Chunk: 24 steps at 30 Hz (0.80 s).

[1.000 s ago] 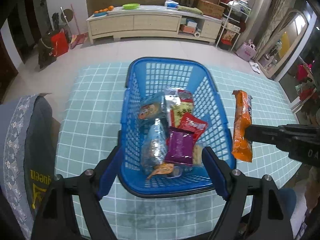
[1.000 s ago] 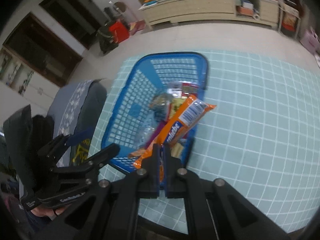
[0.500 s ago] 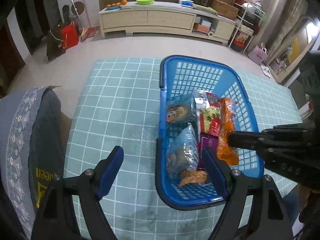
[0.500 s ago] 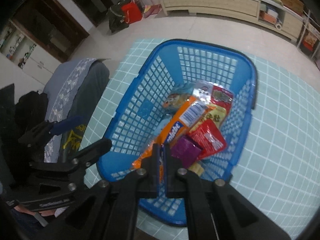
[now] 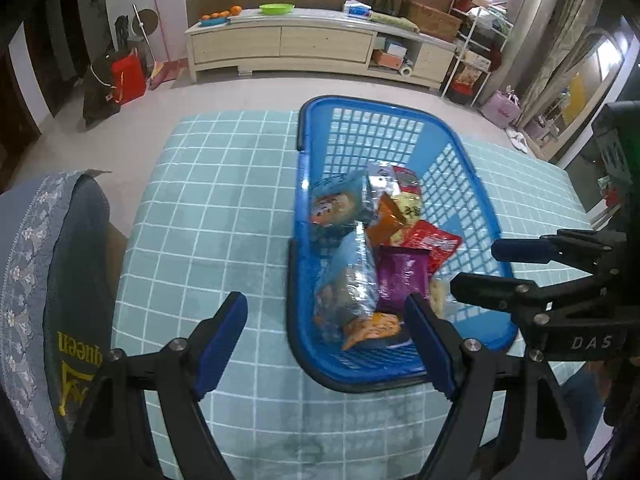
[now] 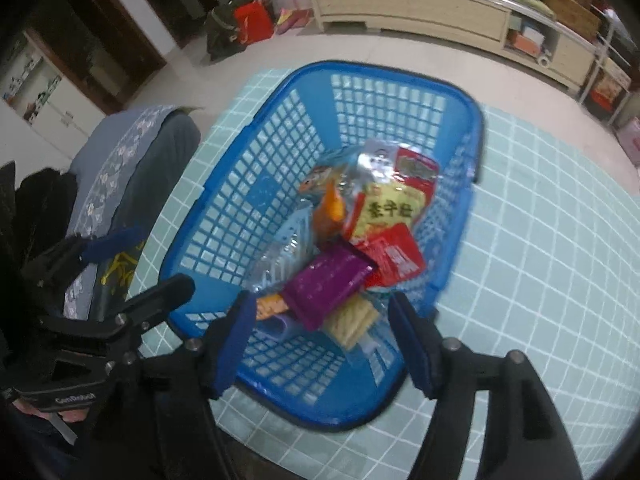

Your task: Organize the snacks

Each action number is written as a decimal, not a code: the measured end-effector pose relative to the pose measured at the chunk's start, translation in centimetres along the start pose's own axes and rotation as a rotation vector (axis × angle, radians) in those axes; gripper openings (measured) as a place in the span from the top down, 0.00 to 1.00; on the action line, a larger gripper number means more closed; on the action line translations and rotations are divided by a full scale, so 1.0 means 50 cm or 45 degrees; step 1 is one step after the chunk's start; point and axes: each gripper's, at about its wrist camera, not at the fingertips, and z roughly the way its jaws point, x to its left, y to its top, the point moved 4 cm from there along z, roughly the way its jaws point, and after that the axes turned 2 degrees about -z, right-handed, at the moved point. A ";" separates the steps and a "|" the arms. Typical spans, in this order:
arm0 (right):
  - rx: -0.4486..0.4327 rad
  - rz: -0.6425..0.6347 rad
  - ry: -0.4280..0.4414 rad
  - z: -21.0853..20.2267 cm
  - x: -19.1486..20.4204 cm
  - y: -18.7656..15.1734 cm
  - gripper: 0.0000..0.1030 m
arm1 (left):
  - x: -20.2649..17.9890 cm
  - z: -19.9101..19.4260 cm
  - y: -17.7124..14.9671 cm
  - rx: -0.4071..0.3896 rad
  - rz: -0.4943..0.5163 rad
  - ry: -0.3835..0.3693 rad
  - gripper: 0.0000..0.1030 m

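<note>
— Snacks all sit in the blue basket (image 6: 276, 184) on the tiled tabletop (image 5: 224, 216). Which step is this?

— A drop looks just finished, I'd judge. The right tool (image 6: 320, 336) hangs over the basket's near end, jaws wide apart, holding nothing. The left tool (image 5: 324, 344) is spread wide too, empty, straddling the basket's near left corner.

— And the orange packet (image 6: 330, 210)?

— It lies among the others in the middle of the basket, half buried; its long axis seems to run along the basket's length, its visible end pointing toward the far rim.

— Next?

— Probably lifting the right tool clear and looking for any snack outside the basket; none shows on the tabletop.
</note>
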 end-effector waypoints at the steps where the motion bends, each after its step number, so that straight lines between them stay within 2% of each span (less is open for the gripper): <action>1: -0.016 0.006 -0.006 -0.011 -0.006 -0.005 0.27 | -0.007 -0.006 -0.004 -0.011 0.000 -0.012 0.24; 6: -0.129 0.062 -0.039 -0.067 -0.020 -0.032 0.17 | -0.043 -0.039 -0.021 -0.076 0.030 -0.057 0.24; 9: -0.178 0.095 -0.025 -0.097 -0.030 -0.057 0.16 | -0.065 -0.059 -0.040 -0.104 0.046 -0.072 0.24; 11: -0.214 0.100 -0.054 -0.119 -0.037 -0.081 0.16 | -0.081 -0.077 -0.052 -0.138 0.080 -0.071 0.24; 14: -0.281 0.114 -0.104 -0.151 -0.045 -0.112 0.16 | -0.115 -0.118 -0.071 -0.227 0.122 -0.060 0.24; 18: -0.386 0.160 -0.134 -0.205 -0.060 -0.160 0.16 | -0.150 -0.170 -0.102 -0.332 0.130 -0.091 0.24; 24: -0.523 0.154 -0.194 -0.275 -0.058 -0.229 0.13 | -0.214 -0.221 -0.149 -0.433 0.184 -0.083 0.08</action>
